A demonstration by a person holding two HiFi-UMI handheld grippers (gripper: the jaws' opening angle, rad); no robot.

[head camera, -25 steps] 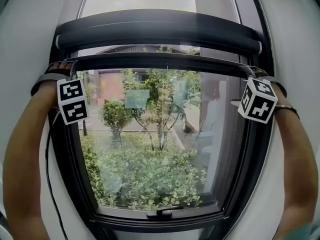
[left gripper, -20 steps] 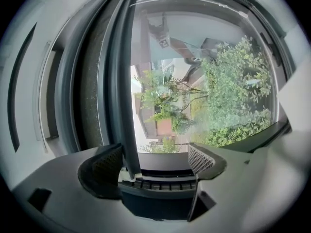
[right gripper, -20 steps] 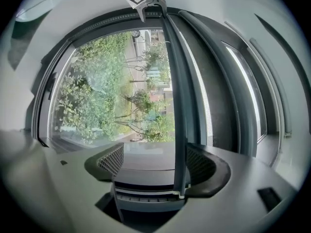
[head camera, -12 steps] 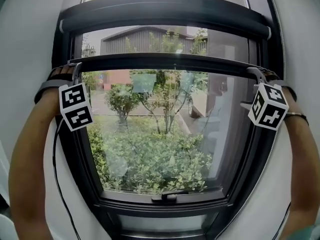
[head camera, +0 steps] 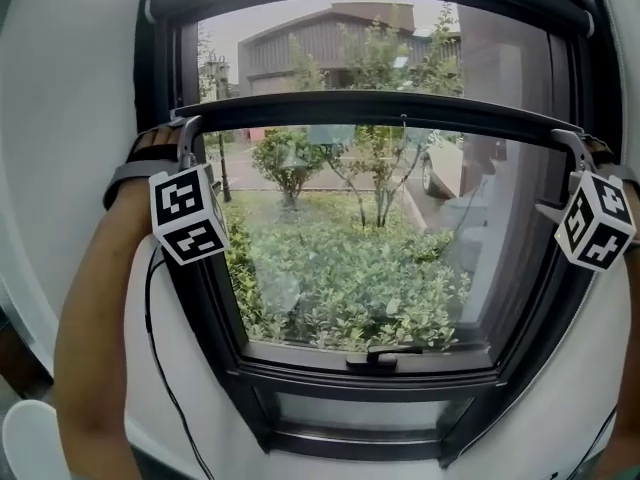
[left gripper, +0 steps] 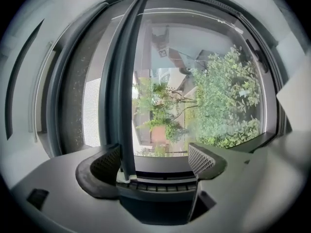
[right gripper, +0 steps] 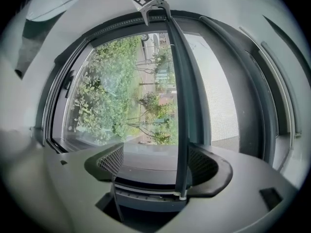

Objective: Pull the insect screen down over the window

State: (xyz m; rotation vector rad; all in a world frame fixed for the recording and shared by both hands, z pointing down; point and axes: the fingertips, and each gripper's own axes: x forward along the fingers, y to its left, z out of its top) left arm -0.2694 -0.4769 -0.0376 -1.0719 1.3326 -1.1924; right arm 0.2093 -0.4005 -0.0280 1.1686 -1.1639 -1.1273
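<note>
The left gripper (left gripper: 154, 155) has its jaws wide apart. The dark bar (left gripper: 127, 81) at the bottom edge of the insect screen (head camera: 380, 53) runs between them and leans on one jaw only, so it is hooked, not squeezed. The right gripper (right gripper: 156, 163) is open the same way at the bar's other end. The bar lies across the upper part of the window (head camera: 400, 380) with the thin screen stretched above it. Below the bar, green bushes (head camera: 340, 278) show through the glass.
</note>
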